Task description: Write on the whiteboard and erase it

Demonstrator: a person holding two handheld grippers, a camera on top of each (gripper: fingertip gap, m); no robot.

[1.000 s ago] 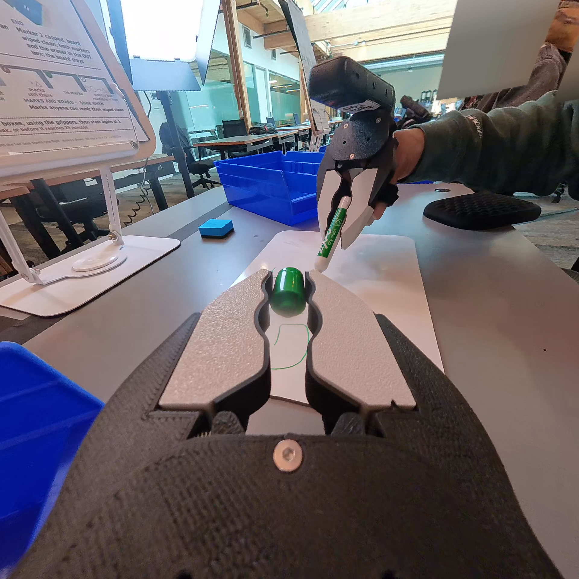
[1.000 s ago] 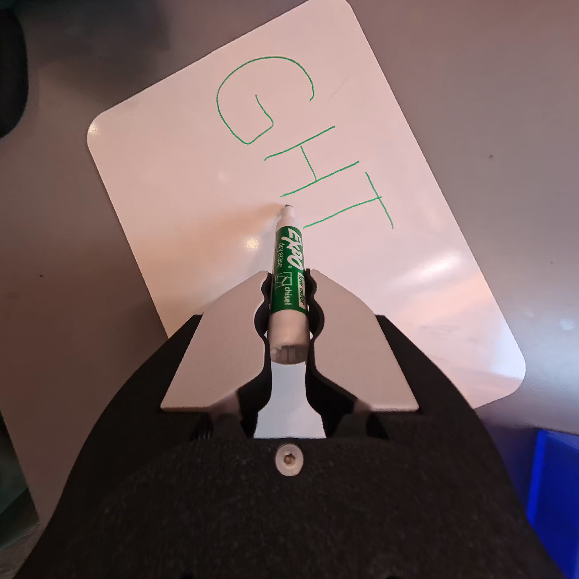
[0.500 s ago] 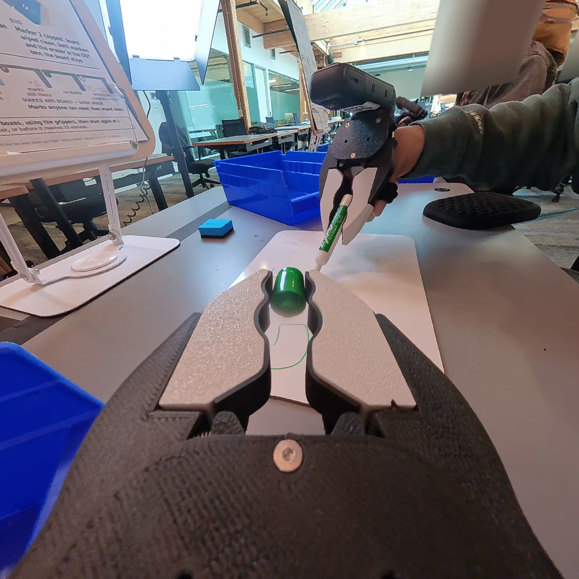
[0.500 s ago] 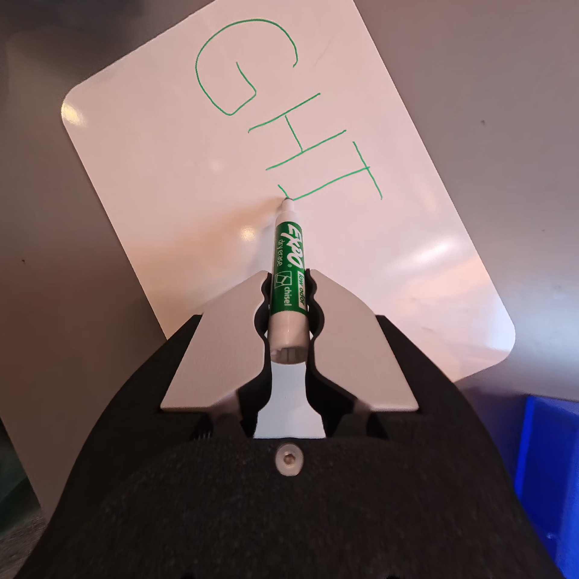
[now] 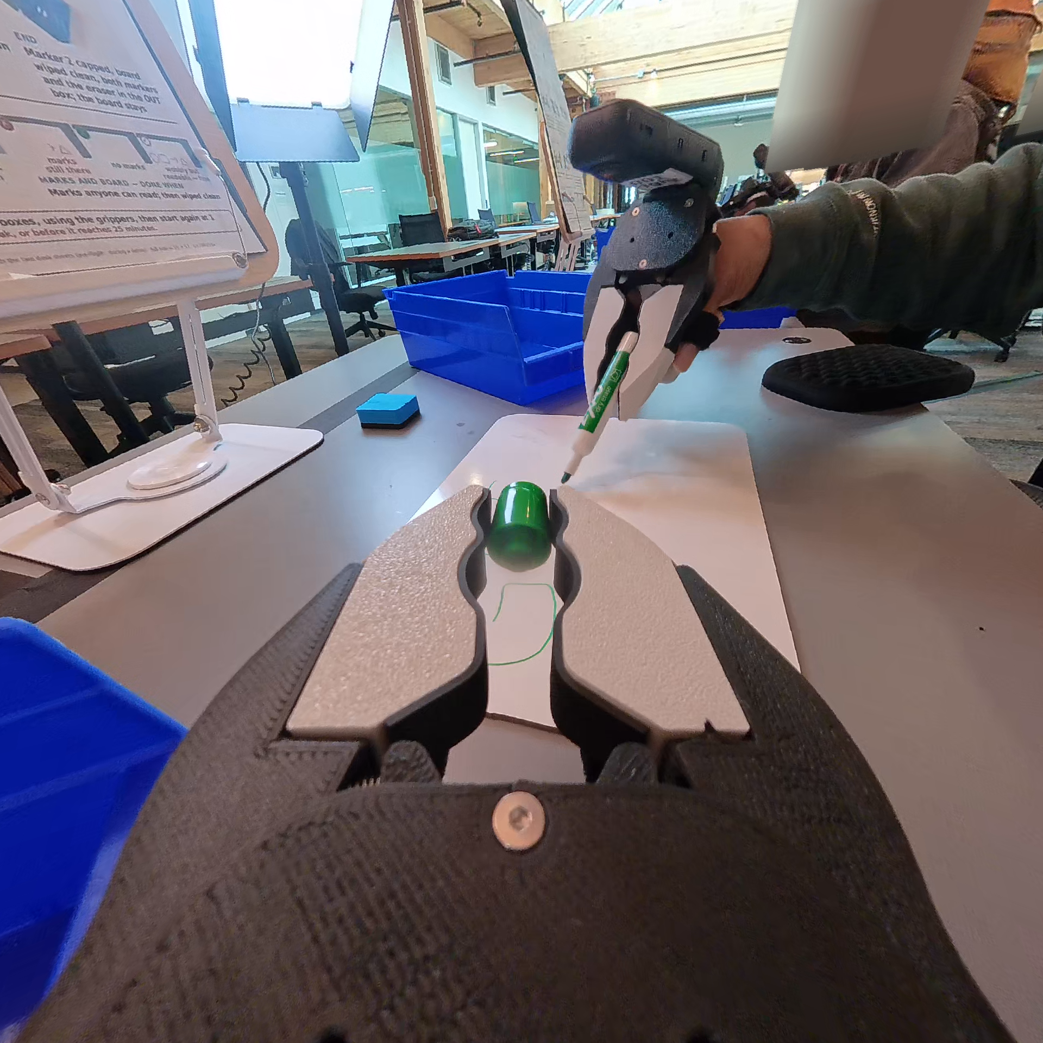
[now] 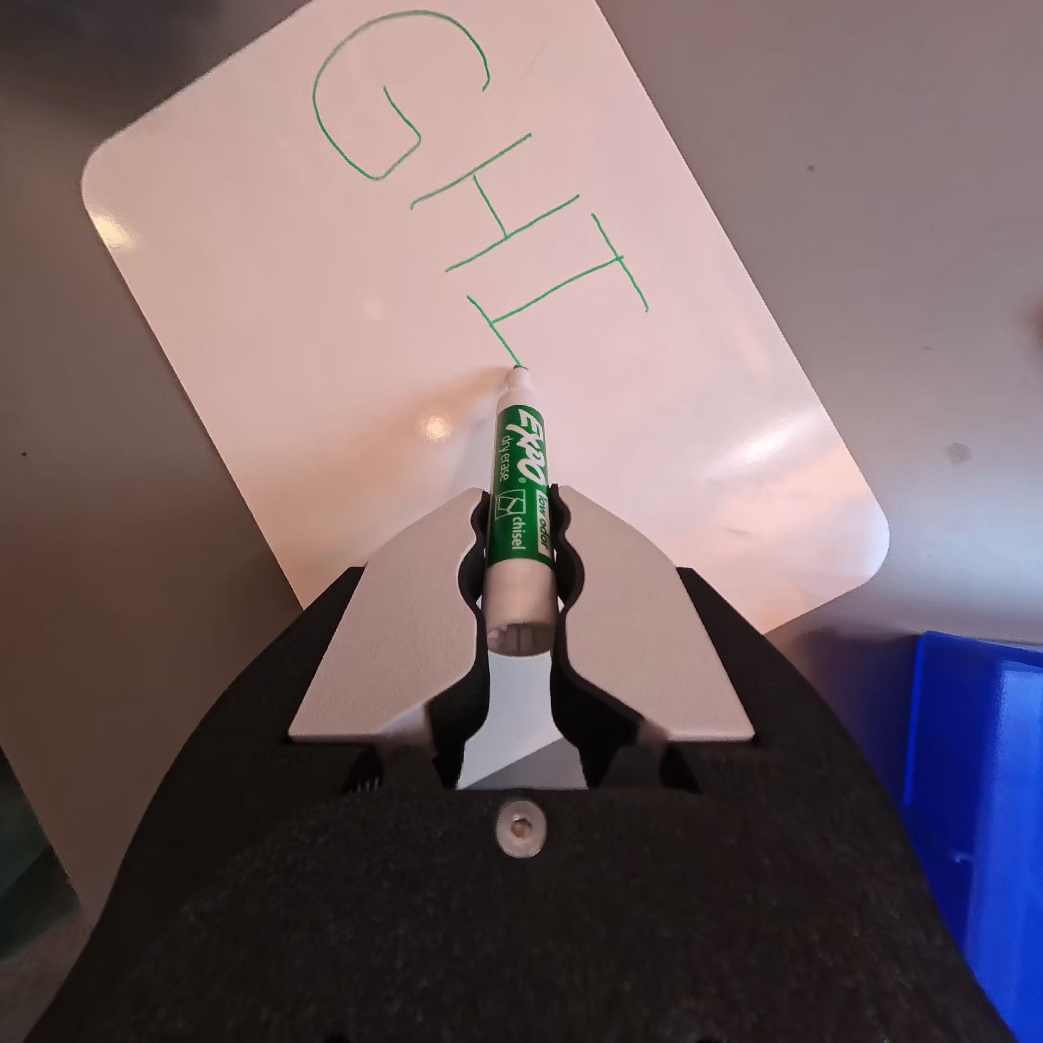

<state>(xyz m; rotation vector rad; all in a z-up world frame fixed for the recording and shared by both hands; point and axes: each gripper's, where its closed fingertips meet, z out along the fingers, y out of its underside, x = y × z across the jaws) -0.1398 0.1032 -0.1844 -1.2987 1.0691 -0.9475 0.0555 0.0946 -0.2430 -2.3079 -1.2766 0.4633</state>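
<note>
The right hand-held gripper (image 6: 519, 542) is clamped on a green marker (image 6: 518, 485) and holds it tilted, tip down on the whiteboard (image 6: 282, 293), which lies flat on the grey desk (image 6: 846, 141). In the right wrist view the tip sits at the near end of a fresh green stroke (image 6: 499, 333), with several finished green letters running away toward 12 o'clock. The left hand-held gripper (image 5: 519, 525) is closed on the marker's green cap (image 5: 518, 530) and hovers low over the near end of the board, at 6 o'clock from the writing tip in its own view. The step in hand looks like the writing of another letter, so the writing half of the task is well along and the erasing has not begun. To do it well, the marker should keep its steady tilt and light, even pressure, so the line stays unbroken and the loose board does not slide on the desk. The stroke should stay clear of the earlier letters and of the board's near edge. The cap should stay held and out of the wet ink. A blue eraser (image 5: 388, 409) waits on the desk at about 10 o'clock from the board in the left wrist view, just in front of a blue bin (image 5: 485, 333), ready for the wiping.
</note>
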